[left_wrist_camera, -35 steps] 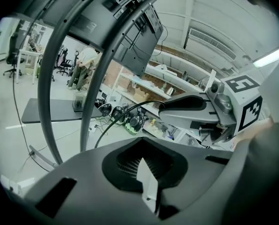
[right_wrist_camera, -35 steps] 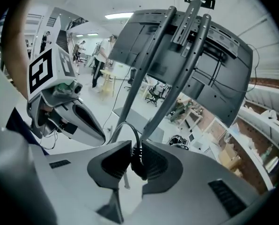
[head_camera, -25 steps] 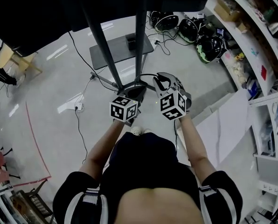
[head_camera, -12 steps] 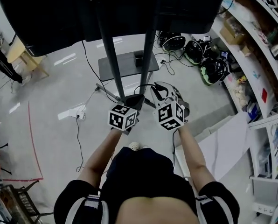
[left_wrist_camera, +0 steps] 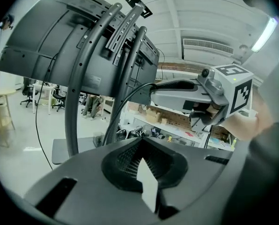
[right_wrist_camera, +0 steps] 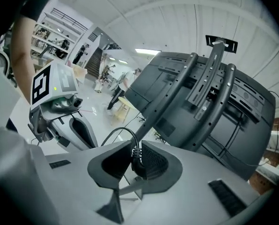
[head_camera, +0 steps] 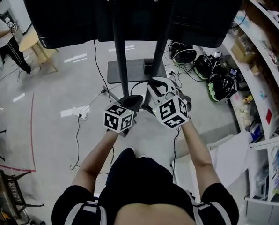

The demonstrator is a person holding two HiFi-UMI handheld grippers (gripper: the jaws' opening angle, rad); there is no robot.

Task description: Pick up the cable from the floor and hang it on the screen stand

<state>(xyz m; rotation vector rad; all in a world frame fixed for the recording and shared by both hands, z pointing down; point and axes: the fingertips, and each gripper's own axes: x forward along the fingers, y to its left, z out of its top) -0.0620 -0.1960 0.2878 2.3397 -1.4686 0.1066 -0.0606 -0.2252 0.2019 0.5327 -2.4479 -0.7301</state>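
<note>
The black cable makes a short loop between my two grippers, in front of the screen stand's poles and under the dark screen. My right gripper is shut on the cable's ribbed plug end, and from there the cable arcs up and left. My left gripper has its jaws together, and the loop ends at its tip. In the left gripper view the cable curves down from the right gripper and drops behind my jaw. The stand's curved bars rise close ahead.
The stand's flat base plate lies on the floor below. A power strip with leads lies to the left. Helmets and shelving fill the right. A person stands by a stool at far left.
Both grippers have risen with the cable loop and moved closer to the screen. The head view has tipped up, so more of the screen's back shows.
</note>
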